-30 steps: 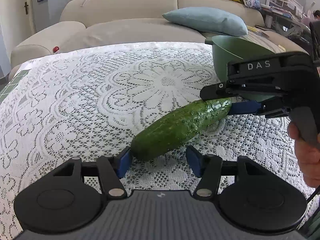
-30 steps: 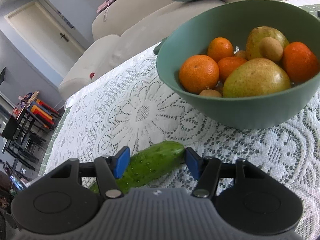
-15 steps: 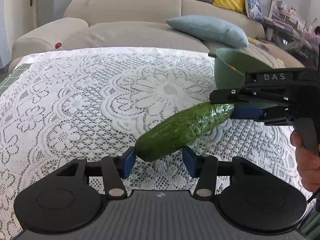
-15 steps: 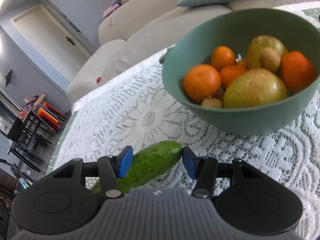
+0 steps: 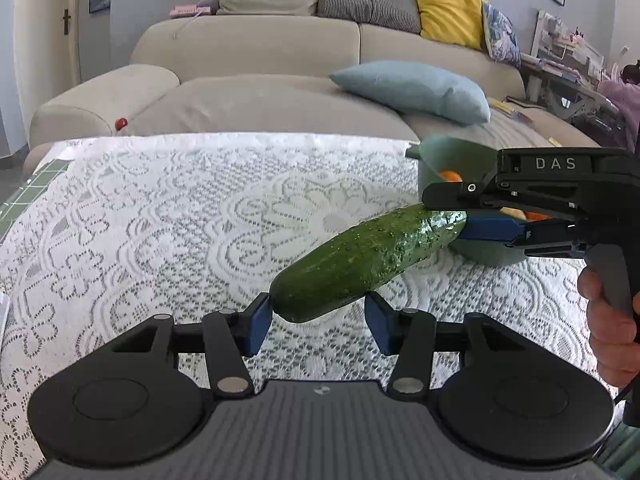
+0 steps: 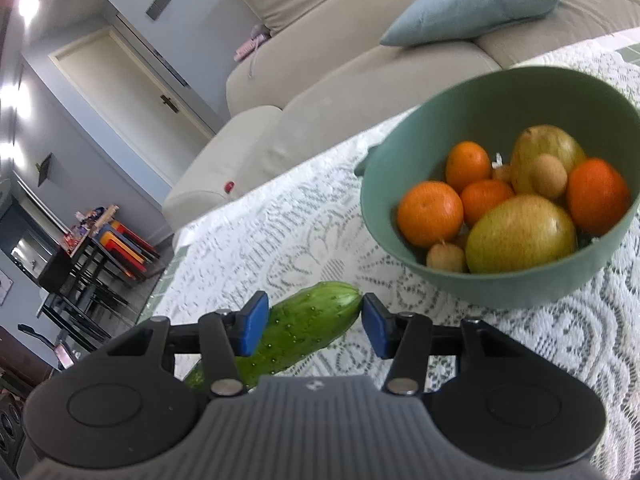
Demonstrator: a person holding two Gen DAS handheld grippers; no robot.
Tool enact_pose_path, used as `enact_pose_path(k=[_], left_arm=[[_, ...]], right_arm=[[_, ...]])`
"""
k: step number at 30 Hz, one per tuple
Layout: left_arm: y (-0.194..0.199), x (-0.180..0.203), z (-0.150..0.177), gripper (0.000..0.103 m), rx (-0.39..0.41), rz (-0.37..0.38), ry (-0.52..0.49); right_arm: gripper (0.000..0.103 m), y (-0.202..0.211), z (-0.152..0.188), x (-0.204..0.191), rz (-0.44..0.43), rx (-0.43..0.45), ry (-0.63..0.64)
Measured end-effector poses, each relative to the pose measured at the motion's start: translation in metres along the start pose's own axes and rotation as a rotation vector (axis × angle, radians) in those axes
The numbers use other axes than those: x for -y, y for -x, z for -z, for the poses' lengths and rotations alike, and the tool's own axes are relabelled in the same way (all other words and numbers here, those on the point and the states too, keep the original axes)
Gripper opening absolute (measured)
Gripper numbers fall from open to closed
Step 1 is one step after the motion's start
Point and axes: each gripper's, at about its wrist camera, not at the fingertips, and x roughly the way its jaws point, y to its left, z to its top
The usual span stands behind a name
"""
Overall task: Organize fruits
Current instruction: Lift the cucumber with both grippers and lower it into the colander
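Observation:
A long green cucumber (image 5: 368,256) hangs in the air above the lace tablecloth, held at both ends. My left gripper (image 5: 318,322) is shut on its near end. My right gripper (image 6: 311,322) is shut on the other end (image 6: 308,324); in the left wrist view its black body (image 5: 532,196) reaches in from the right. A green bowl (image 6: 448,272) holds several oranges (image 6: 430,213), pears (image 6: 520,236) and small brown fruits. The bowl stands to the right, beyond the cucumber, partly hidden behind the right gripper in the left wrist view (image 5: 444,156).
The white lace tablecloth (image 5: 160,216) covers the table. A beige sofa (image 5: 248,64) with a light blue cushion (image 5: 412,88) stands behind the table's far edge. A small red object (image 5: 121,123) lies on the sofa arm. Black chairs (image 6: 88,280) stand off to the left.
The cucumber has risen off the tablecloth, carried by both grippers. Both grippers have moved up, so the table and bowl sit lower in the views.

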Motion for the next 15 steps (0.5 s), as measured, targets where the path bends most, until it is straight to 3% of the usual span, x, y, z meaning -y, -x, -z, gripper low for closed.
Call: enact_pose_path(k=[15], left_arm=[[-0.001,0.033,-0.028,0.058,0.073,0.039,-0.055]], right_arm=[[0.048,0.03,-0.028,0.017,-0.014,0.098,-0.023]])
